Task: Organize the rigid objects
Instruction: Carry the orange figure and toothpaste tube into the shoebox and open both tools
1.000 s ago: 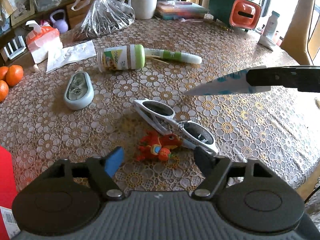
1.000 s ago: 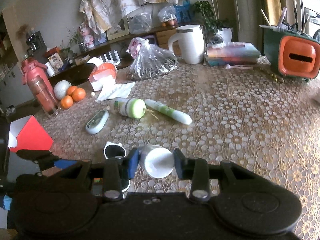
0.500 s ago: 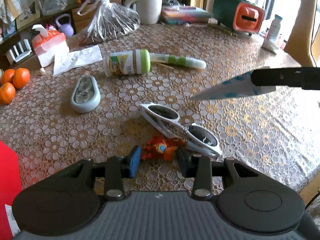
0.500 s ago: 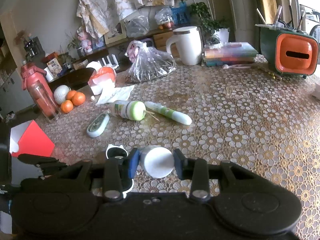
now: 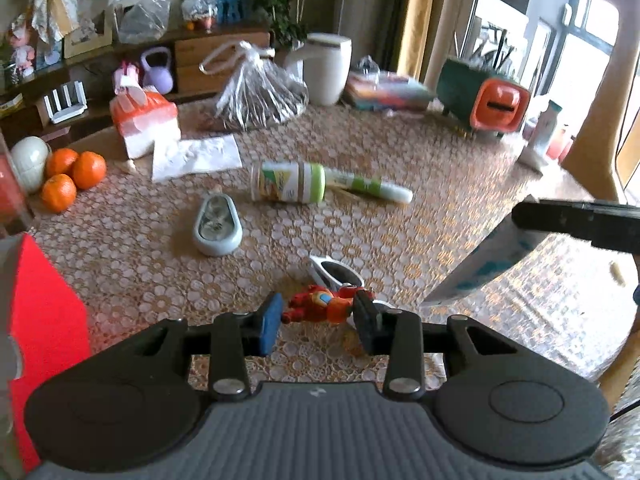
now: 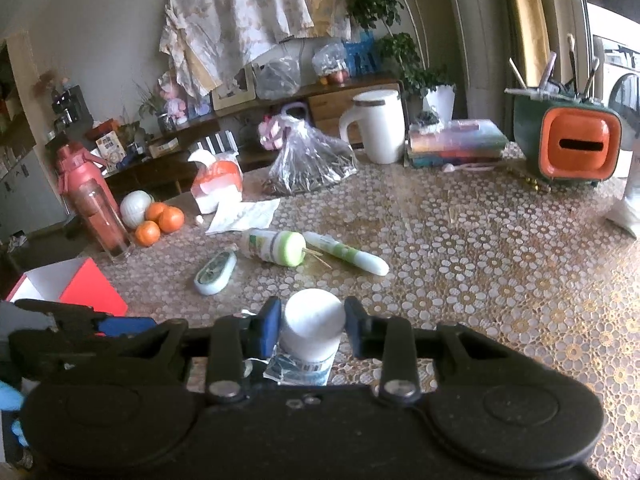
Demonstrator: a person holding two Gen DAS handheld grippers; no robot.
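Red toy figure clamped crosswise in left gripper, above the sunglasses.

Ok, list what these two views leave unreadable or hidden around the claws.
- White sunglasses: left wrist view, mostly hidden behind the red toy figure and left claw.
- White-capped tube in the right claw: right wrist view, its body runs under the claw; label cut off.
- Green-capped bottle: label print blurred in both views.
- Red box: inside not visible; cut by frame edge in the left view.
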